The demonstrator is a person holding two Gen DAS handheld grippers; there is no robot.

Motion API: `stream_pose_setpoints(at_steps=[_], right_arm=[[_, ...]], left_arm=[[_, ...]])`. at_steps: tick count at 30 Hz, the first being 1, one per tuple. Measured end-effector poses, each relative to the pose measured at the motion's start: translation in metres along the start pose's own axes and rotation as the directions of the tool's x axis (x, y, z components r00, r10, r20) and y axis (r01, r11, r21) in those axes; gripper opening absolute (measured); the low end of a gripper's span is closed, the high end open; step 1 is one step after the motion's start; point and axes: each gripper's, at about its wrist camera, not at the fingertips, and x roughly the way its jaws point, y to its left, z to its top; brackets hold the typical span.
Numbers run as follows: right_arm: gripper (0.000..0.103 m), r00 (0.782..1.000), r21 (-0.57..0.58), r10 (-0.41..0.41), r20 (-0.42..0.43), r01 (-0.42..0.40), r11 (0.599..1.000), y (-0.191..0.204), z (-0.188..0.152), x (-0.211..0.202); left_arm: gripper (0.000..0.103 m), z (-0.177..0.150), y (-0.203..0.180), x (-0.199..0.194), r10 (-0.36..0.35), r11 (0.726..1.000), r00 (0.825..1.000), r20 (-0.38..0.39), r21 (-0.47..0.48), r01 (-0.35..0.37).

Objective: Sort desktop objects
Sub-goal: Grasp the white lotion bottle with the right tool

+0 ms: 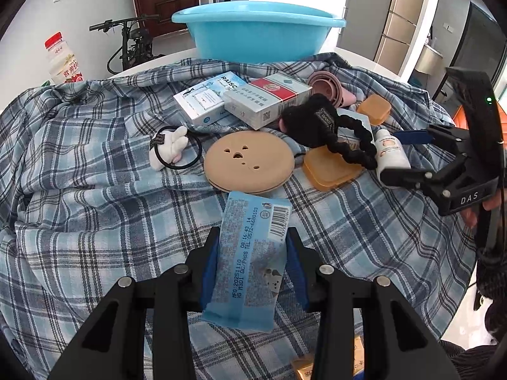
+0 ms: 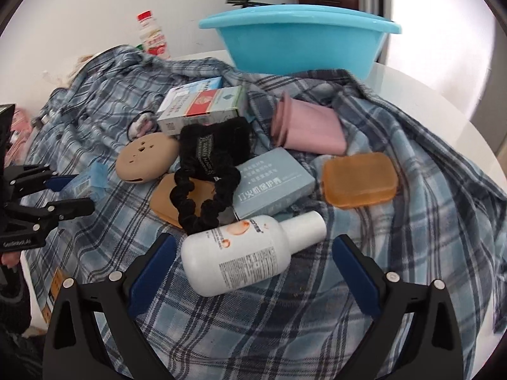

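My left gripper point(image 1: 253, 240) is shut on a light-blue packet point(image 1: 250, 253) with a barcode, held just above the plaid cloth point(image 1: 95, 174). The right wrist view shows this gripper point(image 2: 80, 191) at the far left with the packet point(image 2: 85, 186) between its fingers. My right gripper point(image 2: 255, 247) stands wide open around a white bottle point(image 2: 240, 253) that lies on its side on the cloth point(image 2: 412, 221); neither pad presses on it. In the left wrist view the right gripper point(image 1: 389, 155) and the bottle point(image 1: 391, 152) are at the right.
A blue basin point(image 1: 259, 38) stands at the far edge. On the cloth lie two cartons point(image 1: 269, 98), a round tan disc point(image 1: 248, 161), a black headband point(image 2: 209, 164), a pink cup point(image 2: 307, 129), an amber soap case point(image 2: 359, 179), a grey-blue box point(image 2: 272, 183) and a plush hair tie point(image 1: 171, 148). A drink bottle point(image 1: 61, 60) stands far left.
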Motion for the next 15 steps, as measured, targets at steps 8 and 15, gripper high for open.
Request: stream_pose_setpoints(at_steps=[8, 15], right_arm=[[0.098, 0.996, -0.075, 0.085, -0.005, -0.085, 0.994, -0.011, 0.002, 0.001], [0.098, 0.989, -0.148, 0.143, -0.047, -0.148, 0.978, -0.009, 0.008, 0.006]], left_arm=[[0.042, 0.002, -0.002, 0.0, -0.008, 1.0, 1.0, 0.002, 0.003, 0.008], [0.042, 0.004, -0.009, 0.002, -0.02, 0.999, 1.0, -0.007, 0.025, 0.02]])
